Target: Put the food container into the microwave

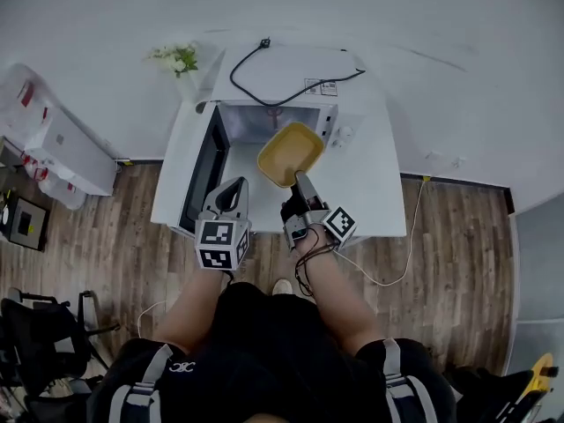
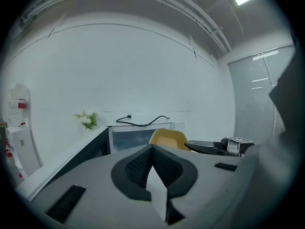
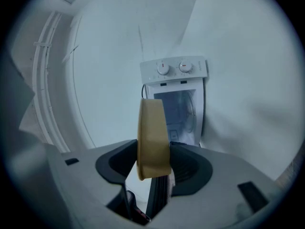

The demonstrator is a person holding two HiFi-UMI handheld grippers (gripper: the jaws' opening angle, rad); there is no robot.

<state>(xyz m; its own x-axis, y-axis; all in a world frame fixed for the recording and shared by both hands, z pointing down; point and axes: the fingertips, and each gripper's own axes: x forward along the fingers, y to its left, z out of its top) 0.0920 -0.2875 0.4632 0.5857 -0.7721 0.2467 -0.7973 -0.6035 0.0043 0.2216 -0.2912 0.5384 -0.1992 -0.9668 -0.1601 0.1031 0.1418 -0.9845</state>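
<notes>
The yellow container (image 1: pixel 290 154), open side up with its long axis pointing into the open microwave (image 1: pixel 295 82), hangs at the microwave's mouth, near rim clamped in the right claw (image 1: pixel 300 180), while the left claw (image 1: pixel 232 188), jaws together and empty, hovers beside the swung-out door (image 1: pixel 204 167) over the worktop (image 1: pixel 374 192).

Overhead plus low views toward microwave (image 1: pixel 291 69)

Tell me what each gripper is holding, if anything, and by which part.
The right gripper clamps the shallow yellow plastic food container by the rim at its near end. The left gripper has its jaws together, holding nothing.
</notes>
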